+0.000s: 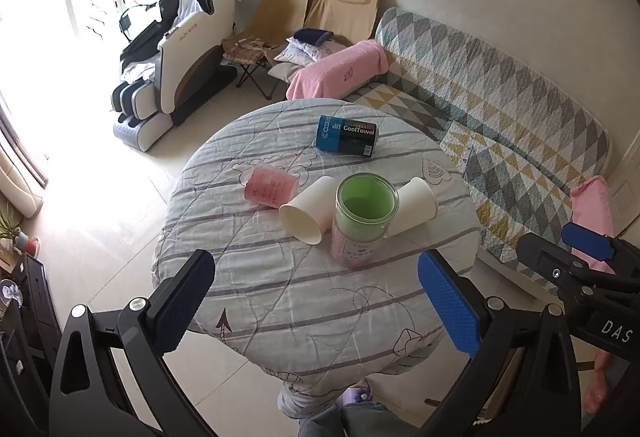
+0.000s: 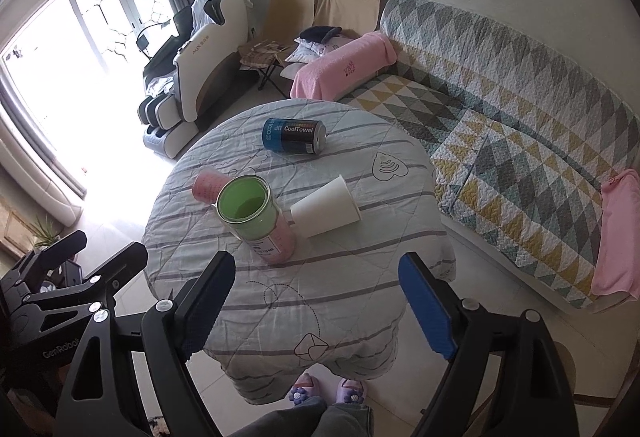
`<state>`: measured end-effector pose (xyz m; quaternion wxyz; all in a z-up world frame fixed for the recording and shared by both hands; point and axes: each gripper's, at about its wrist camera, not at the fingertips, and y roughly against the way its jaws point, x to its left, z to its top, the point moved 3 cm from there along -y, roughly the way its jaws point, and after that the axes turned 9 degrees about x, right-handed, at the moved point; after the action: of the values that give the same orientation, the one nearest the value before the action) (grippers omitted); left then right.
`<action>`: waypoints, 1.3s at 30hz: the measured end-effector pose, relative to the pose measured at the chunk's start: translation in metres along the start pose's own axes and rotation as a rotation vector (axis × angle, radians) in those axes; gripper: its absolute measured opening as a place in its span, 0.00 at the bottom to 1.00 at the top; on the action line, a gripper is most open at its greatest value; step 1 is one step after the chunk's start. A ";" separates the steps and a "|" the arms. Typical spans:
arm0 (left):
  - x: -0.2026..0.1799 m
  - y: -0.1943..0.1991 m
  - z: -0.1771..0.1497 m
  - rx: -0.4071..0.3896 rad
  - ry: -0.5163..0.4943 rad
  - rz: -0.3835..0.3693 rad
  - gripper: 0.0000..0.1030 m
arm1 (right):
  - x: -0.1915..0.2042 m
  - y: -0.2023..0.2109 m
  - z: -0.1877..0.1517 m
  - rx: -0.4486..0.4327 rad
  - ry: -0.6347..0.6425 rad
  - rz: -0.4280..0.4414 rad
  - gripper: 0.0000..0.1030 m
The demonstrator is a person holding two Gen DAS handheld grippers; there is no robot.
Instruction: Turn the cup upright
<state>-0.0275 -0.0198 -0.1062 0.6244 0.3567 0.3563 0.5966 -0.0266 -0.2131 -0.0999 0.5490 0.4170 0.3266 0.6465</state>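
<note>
Two white paper cups lie on their sides on the round cloth-covered table (image 1: 280,297): one (image 1: 306,209) left of the jar with its mouth toward me, one (image 1: 414,205) right of it. Only the right one (image 2: 326,207) shows in the right wrist view. A pink cup (image 1: 270,189) also lies on its side. A clear jar (image 1: 362,217) with green inside stands upright, also in the right wrist view (image 2: 256,221). My left gripper (image 1: 316,301) is open and empty, above the table's near edge. My right gripper (image 2: 318,305) is open and empty too.
A blue CoolTowel can (image 1: 346,136) lies on its side at the far part of the table. A quilted sofa (image 1: 500,117) runs along the right. A massage chair (image 1: 180,65) and folding chairs stand behind. My slippered feet (image 2: 328,393) are under the near table edge.
</note>
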 end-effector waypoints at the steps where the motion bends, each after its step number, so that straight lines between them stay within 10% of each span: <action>1: -0.001 0.000 0.000 -0.001 0.000 -0.002 1.00 | -0.001 0.000 0.000 0.002 -0.001 0.000 0.83; 39: -0.002 0.070 0.009 -0.299 -0.039 -0.040 1.00 | 0.023 0.062 0.002 -0.289 0.052 0.016 0.83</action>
<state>-0.0538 -0.0196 -0.0412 0.6892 0.2642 0.2580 0.6233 -0.0528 -0.2022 -0.0401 0.5894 0.3194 0.2409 0.7018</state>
